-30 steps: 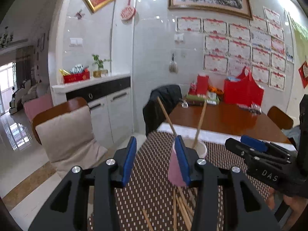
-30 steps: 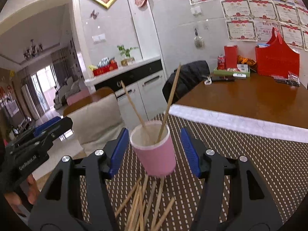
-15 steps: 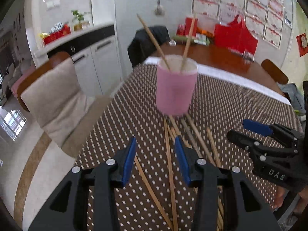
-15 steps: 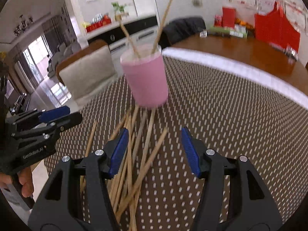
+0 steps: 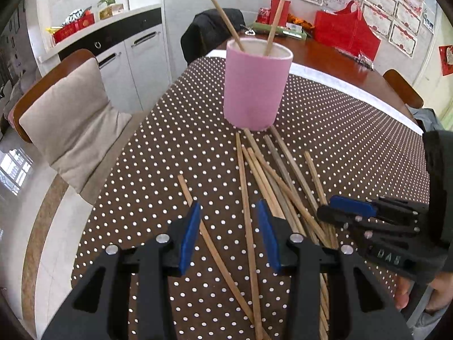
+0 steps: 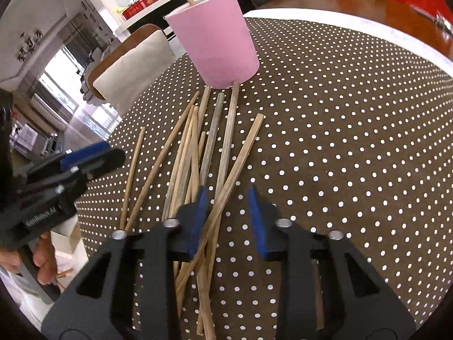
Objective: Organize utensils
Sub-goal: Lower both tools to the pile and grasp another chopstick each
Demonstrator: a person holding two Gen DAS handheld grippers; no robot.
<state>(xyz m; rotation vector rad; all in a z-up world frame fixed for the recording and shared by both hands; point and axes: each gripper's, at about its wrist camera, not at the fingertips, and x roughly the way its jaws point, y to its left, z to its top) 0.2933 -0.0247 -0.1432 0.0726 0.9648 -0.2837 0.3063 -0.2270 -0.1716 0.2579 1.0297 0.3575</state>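
Bare dotted tablecloth (image 6: 354,155) lies right of the loose chopsticks (image 6: 195,153), where the right gripper (image 6: 228,222), jaws just narrowed, straddles sticks ungripped, while the left gripper (image 5: 228,238) stands part-open over one.

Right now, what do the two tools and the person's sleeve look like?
Both tools, left tool and right tool, are black plastic with blue pads and silver screws. White lettering marks each body. A dark sleeve covers the right arm.
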